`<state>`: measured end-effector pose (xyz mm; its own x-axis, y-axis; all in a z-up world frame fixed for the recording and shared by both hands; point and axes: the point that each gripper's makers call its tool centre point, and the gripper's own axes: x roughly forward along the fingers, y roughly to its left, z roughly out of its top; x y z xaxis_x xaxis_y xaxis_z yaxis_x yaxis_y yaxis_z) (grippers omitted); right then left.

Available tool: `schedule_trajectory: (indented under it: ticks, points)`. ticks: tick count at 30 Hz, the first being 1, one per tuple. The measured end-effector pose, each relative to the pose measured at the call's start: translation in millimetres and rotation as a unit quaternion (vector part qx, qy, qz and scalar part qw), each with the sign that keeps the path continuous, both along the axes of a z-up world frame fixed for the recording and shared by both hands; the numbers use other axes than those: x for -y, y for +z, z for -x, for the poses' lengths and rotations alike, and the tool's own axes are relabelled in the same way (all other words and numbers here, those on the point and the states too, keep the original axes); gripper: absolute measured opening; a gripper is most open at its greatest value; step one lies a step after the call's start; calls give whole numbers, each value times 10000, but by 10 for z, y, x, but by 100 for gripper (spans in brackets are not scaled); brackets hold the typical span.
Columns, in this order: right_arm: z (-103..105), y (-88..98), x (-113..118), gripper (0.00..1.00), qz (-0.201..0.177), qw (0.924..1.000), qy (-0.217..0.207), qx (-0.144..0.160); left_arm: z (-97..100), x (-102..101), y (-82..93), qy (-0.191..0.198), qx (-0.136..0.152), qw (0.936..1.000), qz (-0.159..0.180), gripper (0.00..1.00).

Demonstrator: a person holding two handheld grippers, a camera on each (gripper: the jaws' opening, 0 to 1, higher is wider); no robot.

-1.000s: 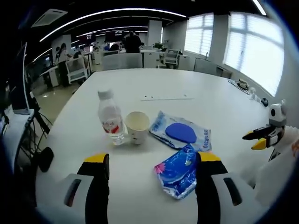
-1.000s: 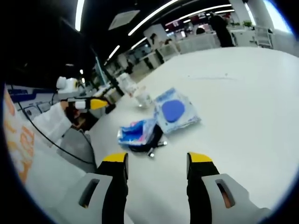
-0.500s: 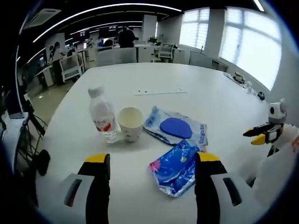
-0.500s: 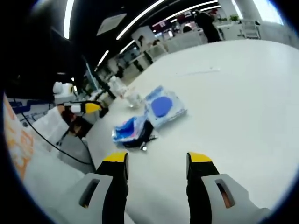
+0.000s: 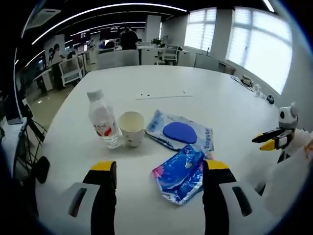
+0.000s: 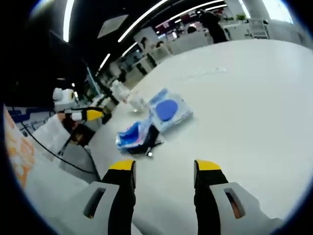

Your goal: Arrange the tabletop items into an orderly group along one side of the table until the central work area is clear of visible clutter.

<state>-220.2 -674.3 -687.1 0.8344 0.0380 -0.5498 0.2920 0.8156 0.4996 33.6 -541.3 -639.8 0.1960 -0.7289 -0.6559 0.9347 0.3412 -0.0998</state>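
The left gripper point(image 5: 159, 169) hovers above the near edge of the white desk point(image 5: 195, 90), jaws spread wide and empty. Four items lie grouped near that edge: a clear water bottle point(image 5: 102, 125) with a red label and white cap, upright; a white paper cup point(image 5: 131, 128) just beside it; a flat pale-blue packet point(image 5: 180, 133) with a dark blue oval; and a crinkled blue-and-pink packet point(image 5: 179, 166), apparently overlapping something dark. The right gripper point(image 6: 164, 169) is likewise wide open, holding nothing.
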Motion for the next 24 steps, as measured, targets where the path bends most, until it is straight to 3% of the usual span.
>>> schedule_trajectory:
  ticks: [9, 13, 19, 24]
  points:
    - [-23, -20, 1, 45, -85, 10000, -1, -42, -57, -57, 21, 102, -13, 9999, 55, 67]
    - [-105, 40, -3, 47, -297, 9995, 52, -48, 17, 54, 27, -155, 88, 9998, 96, 56]
    - [-438, 256, 99, 46, -322, 9993, 9, 214, 151, 297, 40, -449, 48, 9988, 160, 57]
    - [-662, 196, 64, 46, -459, 9987, 208, 108, 259, 565, 17, -847, 106, 9963, 131, 49]
